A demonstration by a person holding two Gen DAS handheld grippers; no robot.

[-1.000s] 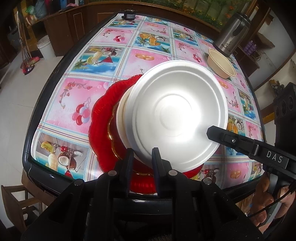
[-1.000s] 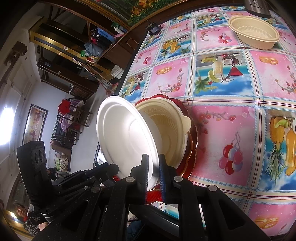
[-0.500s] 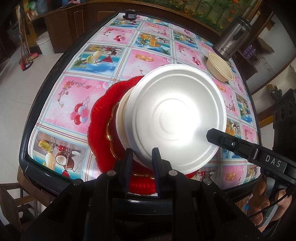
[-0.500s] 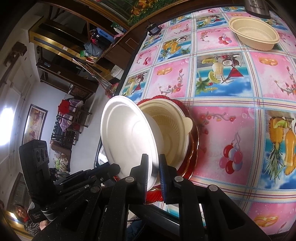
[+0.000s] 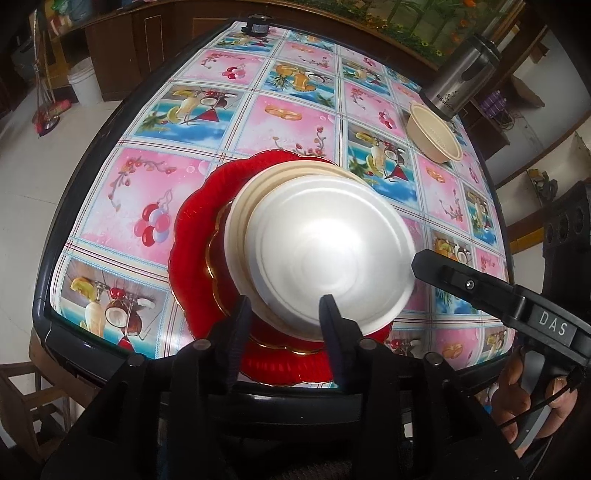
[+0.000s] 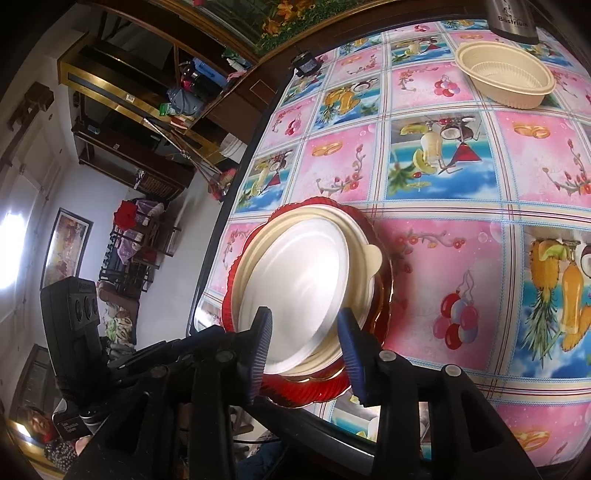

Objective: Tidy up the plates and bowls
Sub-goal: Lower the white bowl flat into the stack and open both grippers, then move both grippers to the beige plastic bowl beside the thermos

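A white foam plate [image 5: 325,251] [image 6: 299,288] lies on a cream bowl [image 5: 255,192] [image 6: 373,258], which sits on a red scalloped plate [image 5: 192,258] [image 6: 314,391] near the table's front edge. My left gripper [image 5: 286,317] straddles the white plate's near rim; its jaws are opening and the pads stand clear of the rim. My right gripper [image 6: 306,336] does the same from the other side, jaws opening and pads off the plate; one of its fingers [image 5: 443,273] shows in the left wrist view. A second cream bowl [image 5: 436,136] [image 6: 506,79] stands far across the table.
A steel flask [image 5: 461,77] [image 6: 511,18] stands just behind the far bowl. A small black object [image 5: 255,27] sits at the table's far edge. The table [image 5: 110,206] has a dark raised rim and a fruit-print cloth. A wooden chair [image 5: 22,391] stands below its near left corner.
Both grippers have parted their jaws and let go of the white plate's rim. The plate, tilted up before, now lies flat on the cream bowl.
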